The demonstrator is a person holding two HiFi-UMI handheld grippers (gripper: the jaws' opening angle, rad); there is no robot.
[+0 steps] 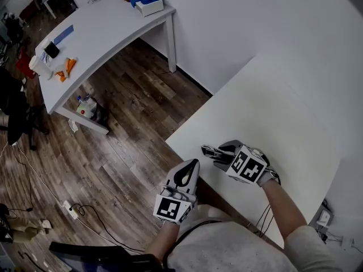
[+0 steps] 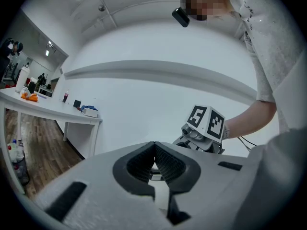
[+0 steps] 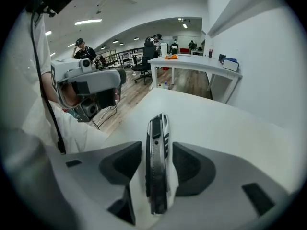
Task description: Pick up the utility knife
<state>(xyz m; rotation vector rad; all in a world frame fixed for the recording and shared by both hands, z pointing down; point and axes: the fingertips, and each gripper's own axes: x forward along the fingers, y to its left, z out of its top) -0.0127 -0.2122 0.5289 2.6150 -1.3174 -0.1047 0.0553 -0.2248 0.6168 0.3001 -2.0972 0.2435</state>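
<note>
The utility knife (image 3: 157,176), silver and black, lies flat on the white table (image 3: 230,138) and points away from me. My right gripper (image 3: 157,150) is tilted down over it with one jaw on each side, open, and a gap shows between each pad and the knife. In the head view the knife (image 1: 208,151) sticks out past the right gripper (image 1: 218,154) near the table's left edge. My left gripper (image 1: 191,164) hovers level just off that edge, shut and holding nothing. In its own view the left gripper (image 2: 154,150) has its pads meeting.
The table (image 1: 272,112) stands against a white wall, and its near-left edge drops to wood floor (image 1: 125,146). A second white table (image 1: 113,33) with small items stands further back on the left. Cables (image 1: 85,211) trail across the floor.
</note>
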